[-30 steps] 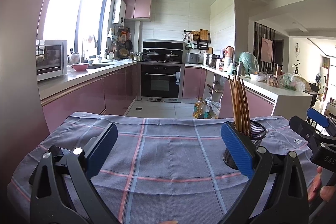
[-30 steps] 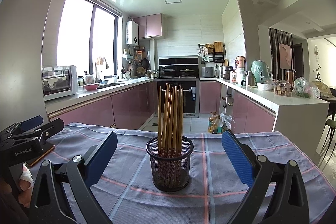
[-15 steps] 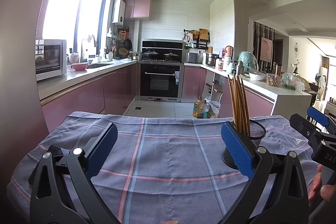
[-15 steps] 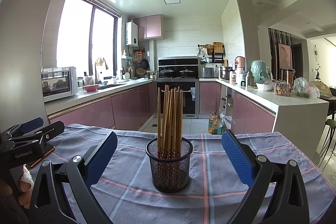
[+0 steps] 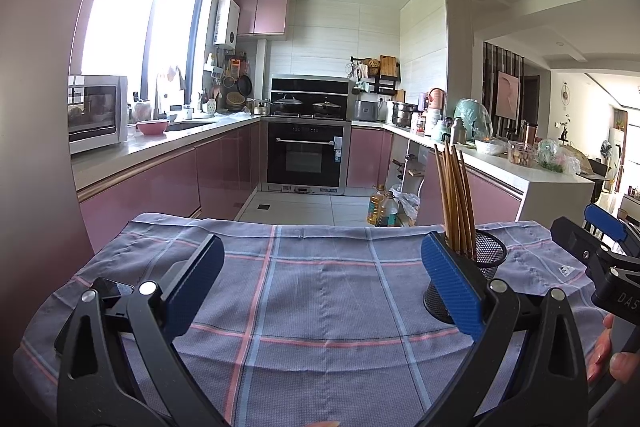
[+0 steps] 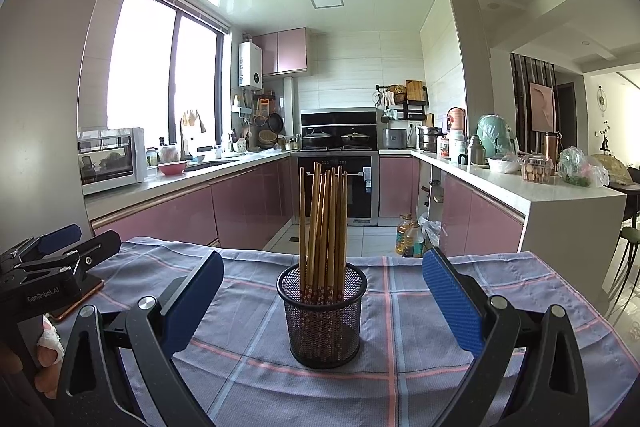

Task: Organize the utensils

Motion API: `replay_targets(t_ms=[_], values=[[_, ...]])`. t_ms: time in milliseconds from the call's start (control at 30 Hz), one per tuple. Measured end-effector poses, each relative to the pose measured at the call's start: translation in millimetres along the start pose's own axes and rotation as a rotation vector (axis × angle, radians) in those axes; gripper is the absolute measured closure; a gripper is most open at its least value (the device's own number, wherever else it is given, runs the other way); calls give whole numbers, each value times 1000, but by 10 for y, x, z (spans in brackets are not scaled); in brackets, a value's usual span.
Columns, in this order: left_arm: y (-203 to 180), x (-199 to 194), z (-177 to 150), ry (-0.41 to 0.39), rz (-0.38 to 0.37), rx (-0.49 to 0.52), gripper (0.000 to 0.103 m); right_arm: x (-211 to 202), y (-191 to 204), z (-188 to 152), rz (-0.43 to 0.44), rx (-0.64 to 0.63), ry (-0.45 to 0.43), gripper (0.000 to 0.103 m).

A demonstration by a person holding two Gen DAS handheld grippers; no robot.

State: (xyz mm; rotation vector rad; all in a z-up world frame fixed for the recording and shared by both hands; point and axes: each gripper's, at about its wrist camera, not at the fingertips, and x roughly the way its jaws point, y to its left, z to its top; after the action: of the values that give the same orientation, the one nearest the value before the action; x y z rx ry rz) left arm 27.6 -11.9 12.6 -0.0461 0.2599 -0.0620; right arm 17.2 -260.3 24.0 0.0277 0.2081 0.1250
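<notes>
Left gripper (image 5: 322,275): jaws wide apart, holding nothing, over checked cloth (image 5: 320,287) | right gripper (image 6: 322,291): jaws wide apart, holding nothing, mesh cup (image 6: 322,311) centred between its fingers, untouched | chopsticks (image 6: 325,223) upright in cup, on cloth.

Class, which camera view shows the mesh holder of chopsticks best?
The right wrist view: the mesh holder stands whole and centred, chopsticks upright inside. In the left wrist view, the left claw's blue pad covers part of the holder.
</notes>
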Motion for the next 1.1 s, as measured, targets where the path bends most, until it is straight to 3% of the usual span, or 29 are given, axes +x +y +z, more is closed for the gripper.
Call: replay_targets(t_ms=[1100], values=[[-9,13,-4,6,-4,-3,6,32,6,5,-8,0,7,7]])
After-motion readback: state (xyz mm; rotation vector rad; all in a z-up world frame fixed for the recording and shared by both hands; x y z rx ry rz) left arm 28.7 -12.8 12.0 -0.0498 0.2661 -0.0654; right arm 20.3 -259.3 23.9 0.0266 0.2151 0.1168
